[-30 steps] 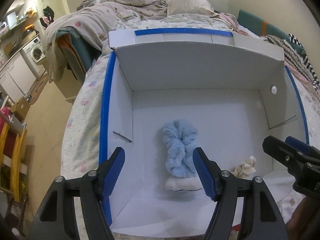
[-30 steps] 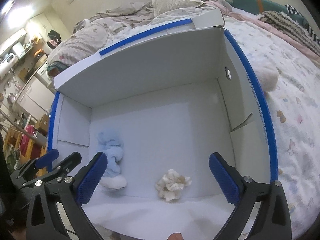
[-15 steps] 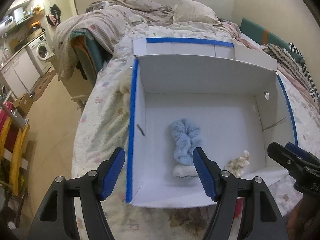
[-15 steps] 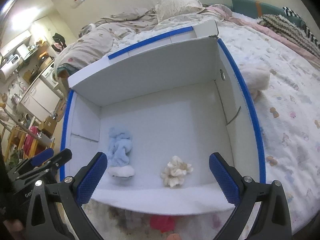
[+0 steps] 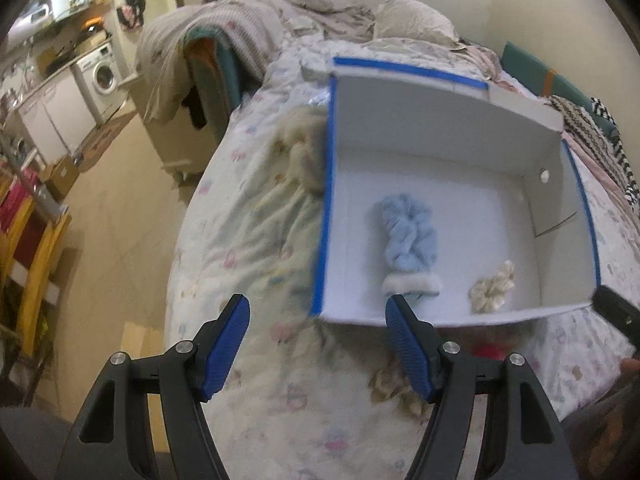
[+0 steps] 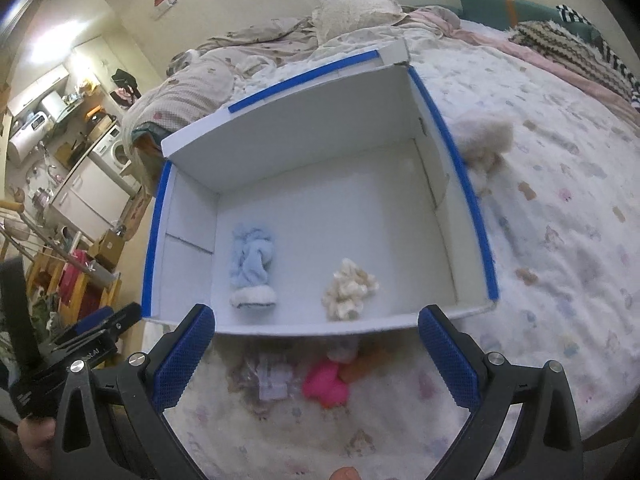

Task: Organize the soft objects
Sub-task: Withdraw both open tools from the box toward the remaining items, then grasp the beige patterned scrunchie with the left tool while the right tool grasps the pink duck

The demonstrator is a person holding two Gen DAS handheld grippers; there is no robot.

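Observation:
A white cardboard box [image 5: 440,120] with blue-taped edges sits on the bed; it also shows in the right wrist view [image 6: 320,152]. Inside lie a fluffy blue and white sock [image 5: 408,244] [image 6: 251,264] and a cream scrunchie [image 5: 492,286] [image 6: 349,289]. My left gripper [image 5: 318,342] is open and empty, just outside the box's near left corner. My right gripper [image 6: 316,356] is open and empty, in front of the near wall. On the bedspread before the box lie a pink soft object [image 6: 325,383], a clear packet [image 6: 272,378] and a beige scrunchie [image 5: 394,390].
A beige fluffy item [image 5: 306,152] lies against the box's left wall, another [image 6: 484,140] beside its right wall. The bed edge [image 5: 180,280] drops to the floor at left. Pillows and blankets [image 6: 352,12] pile at the bed's far end.
Both grippers have pulled back out of the box and away from it, still open. The items in front of the box have come into view.

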